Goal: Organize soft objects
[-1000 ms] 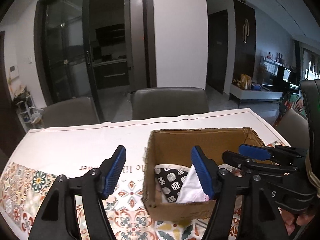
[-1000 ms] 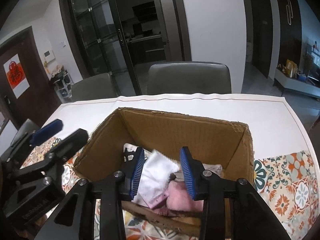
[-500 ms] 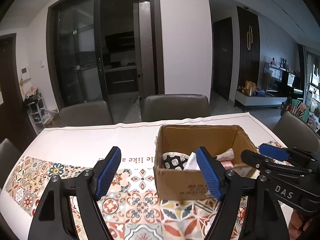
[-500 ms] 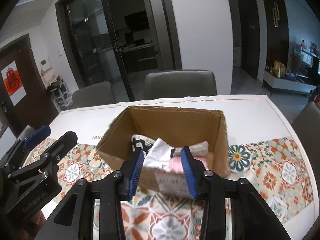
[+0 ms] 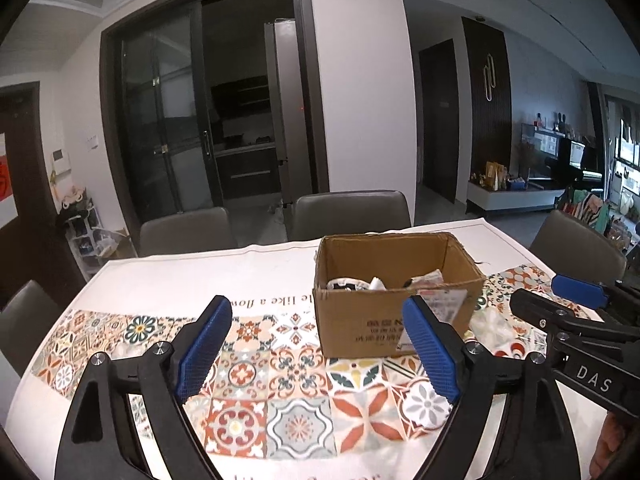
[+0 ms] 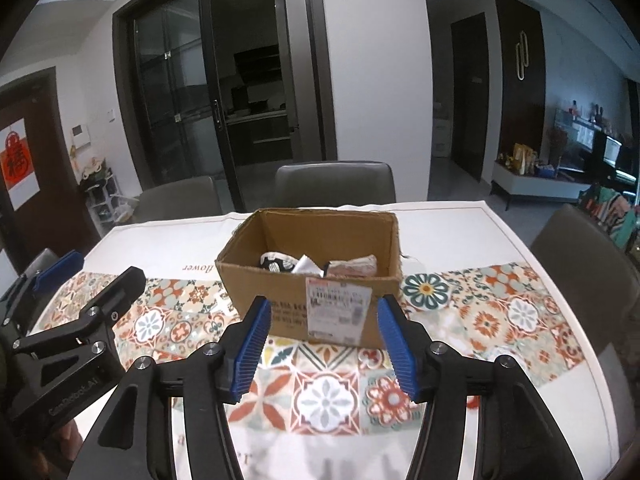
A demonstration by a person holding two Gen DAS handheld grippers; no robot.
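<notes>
A brown cardboard box (image 5: 394, 320) (image 6: 280, 300) stands on the patterned tablecloth, holding soft cloth items: a black-and-white dotted piece (image 6: 276, 265), a white piece (image 6: 305, 265) and a pinkish bundle (image 6: 358, 266). Only their tops show over the rim in the left wrist view, soft items (image 5: 376, 282). My left gripper (image 5: 318, 350) hovers well short of the box, jaws opening wide, nothing between them. My right gripper (image 6: 326, 348) hangs in front of the box, jaws opening, also empty. Each gripper shows at the edge of the other's view.
The tiled-pattern tablecloth (image 5: 300, 408) (image 6: 500, 320) covers the near part of the table; its far part is white. Grey chairs (image 5: 352, 214) (image 6: 334, 184) stand behind the table, another at the right (image 6: 584, 248). Dark glass doors lie beyond.
Both grippers have pulled back and up from inside the box to a spot in front of it. Their jaws have spread wider. The white cloth between the right jaws stayed in the box.
</notes>
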